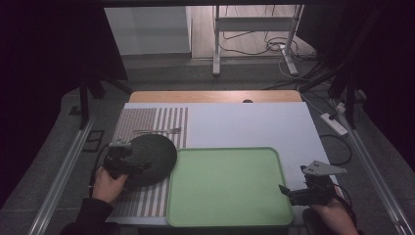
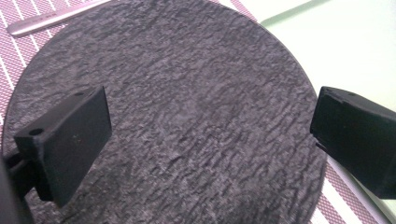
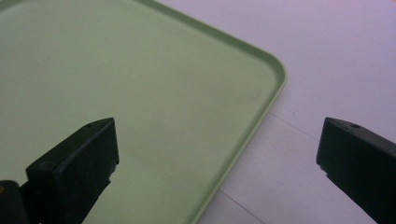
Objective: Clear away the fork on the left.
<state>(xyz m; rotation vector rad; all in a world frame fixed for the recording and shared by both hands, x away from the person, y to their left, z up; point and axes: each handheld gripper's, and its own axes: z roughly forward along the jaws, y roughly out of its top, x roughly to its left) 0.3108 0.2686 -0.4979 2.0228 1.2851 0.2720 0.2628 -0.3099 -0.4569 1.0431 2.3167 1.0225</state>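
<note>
Hovering over the round dark grey slate-textured plate (image 2: pixel 177 116), my left gripper (image 2: pixel 210 135) has its two black jaws spread wide, one above the plate's near-left part and the other at its edge toward the tray; whether either touches the surface I cannot tell. That plate (image 1: pixel 149 159) lies on the striped maroon-and-white woven placemat (image 1: pixel 147 122), just left of the pale green rounded-corner plastic tray (image 1: pixel 227 183), its rim seemingly meeting the tray's left edge, though the high view is dim. A silver metal utensil (image 1: pixel 159 130) rests on the placemat just beyond the plate. My right gripper (image 1: pixel 293 193) sits at the tray's right edge, its jaws also spread apart, straddling the tray's rim (image 3: pixel 261 112): one above the tray's green floor, the other above the white tabletop (image 3: pixel 289 186) right of the tray, holding nothing.
</note>
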